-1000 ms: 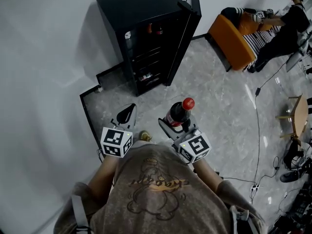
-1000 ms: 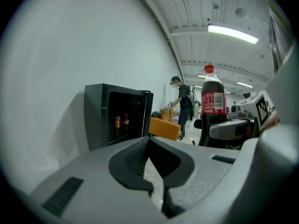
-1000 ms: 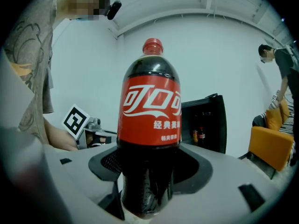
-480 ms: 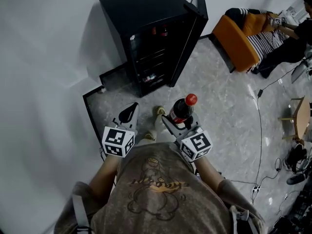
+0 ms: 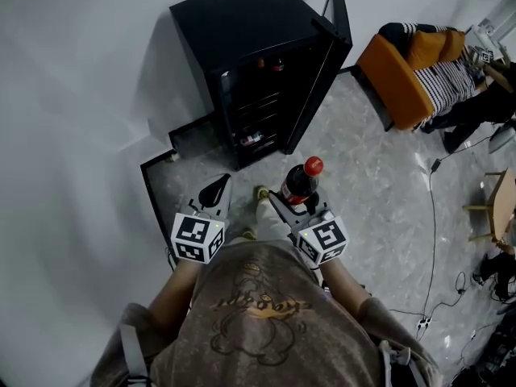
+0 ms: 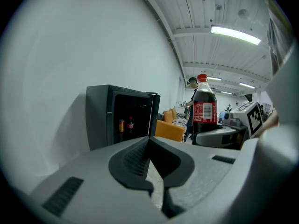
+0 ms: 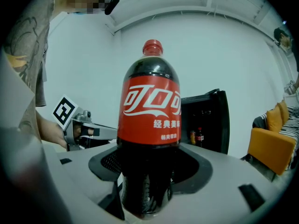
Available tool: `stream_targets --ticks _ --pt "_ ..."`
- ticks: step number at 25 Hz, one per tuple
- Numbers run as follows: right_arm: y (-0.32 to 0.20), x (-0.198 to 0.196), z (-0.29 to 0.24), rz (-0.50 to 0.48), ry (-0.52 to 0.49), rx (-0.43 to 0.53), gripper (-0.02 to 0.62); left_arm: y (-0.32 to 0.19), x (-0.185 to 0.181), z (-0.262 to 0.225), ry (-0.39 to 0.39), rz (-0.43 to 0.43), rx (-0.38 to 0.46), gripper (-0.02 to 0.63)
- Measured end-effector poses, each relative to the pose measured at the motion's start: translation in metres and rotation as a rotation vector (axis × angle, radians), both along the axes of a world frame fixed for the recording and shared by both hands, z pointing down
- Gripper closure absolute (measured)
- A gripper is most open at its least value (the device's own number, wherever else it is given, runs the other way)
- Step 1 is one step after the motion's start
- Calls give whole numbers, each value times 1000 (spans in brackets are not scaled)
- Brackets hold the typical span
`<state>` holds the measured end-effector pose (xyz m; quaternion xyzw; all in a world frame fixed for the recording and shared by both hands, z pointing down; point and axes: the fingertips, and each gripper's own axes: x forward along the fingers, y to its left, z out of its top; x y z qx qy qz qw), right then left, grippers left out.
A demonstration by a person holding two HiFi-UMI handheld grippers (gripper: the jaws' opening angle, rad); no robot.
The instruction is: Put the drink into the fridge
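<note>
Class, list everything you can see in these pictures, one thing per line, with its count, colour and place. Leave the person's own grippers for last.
fridge: one, black, ahead by the wall, door open.
cola bottle: one, dark with red label and cap, upright in the right gripper.
can: one, orange-red, on a fridge shelf.
small bottle: one, dark with red label, beside the can.
sofa: one, orange, right of the fridge.
cable: one, black, on the grey floor at right.
left gripper: one, grey, jaws shut, empty.
right gripper: one, grey, jaws shut on the cola bottle.
</note>
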<state>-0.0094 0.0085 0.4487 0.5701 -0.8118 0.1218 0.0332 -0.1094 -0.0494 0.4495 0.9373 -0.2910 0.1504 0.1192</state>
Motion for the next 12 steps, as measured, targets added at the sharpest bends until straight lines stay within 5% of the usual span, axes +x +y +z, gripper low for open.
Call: stream_targets --ticks 12 --pt "-36 12 24 -63 27 -21 305 -22 27 -3 -11 18 5 601"
